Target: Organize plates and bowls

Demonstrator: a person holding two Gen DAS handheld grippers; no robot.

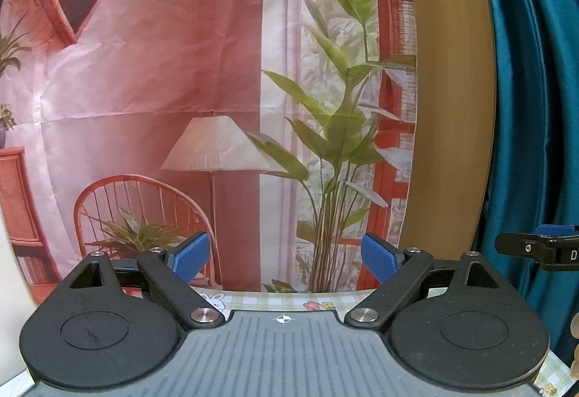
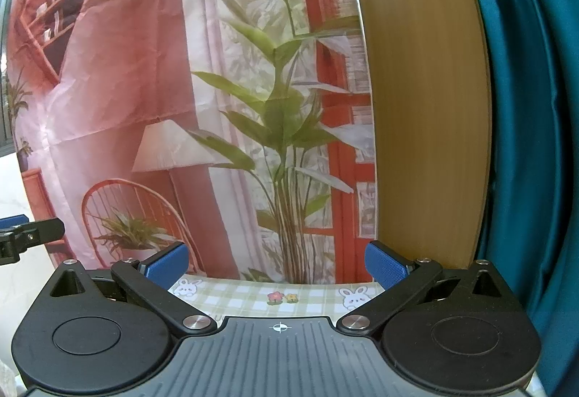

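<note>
No plate or bowl shows in either view. My left gripper (image 1: pixel 286 257) is open, its blue pads (image 1: pixel 191 256) wide apart with nothing between them, raised above the far edge of the table. My right gripper (image 2: pixel 277 265) is also open and empty, its blue pads (image 2: pixel 385 270) spread over the checked tablecloth (image 2: pixel 253 295). Each gripper's tip appears at the edge of the other's view: the right gripper (image 1: pixel 542 247) at the right of the left wrist view, the left gripper (image 2: pixel 25 234) at the left of the right wrist view.
A printed backdrop (image 1: pixel 163 89) of a pink room with a lamp, chair and plant hangs just behind the table. A wooden panel (image 1: pixel 448 107) and a teal curtain (image 1: pixel 535 89) stand to its right. The tablecloth (image 1: pixel 289 301) has rabbit and flower prints.
</note>
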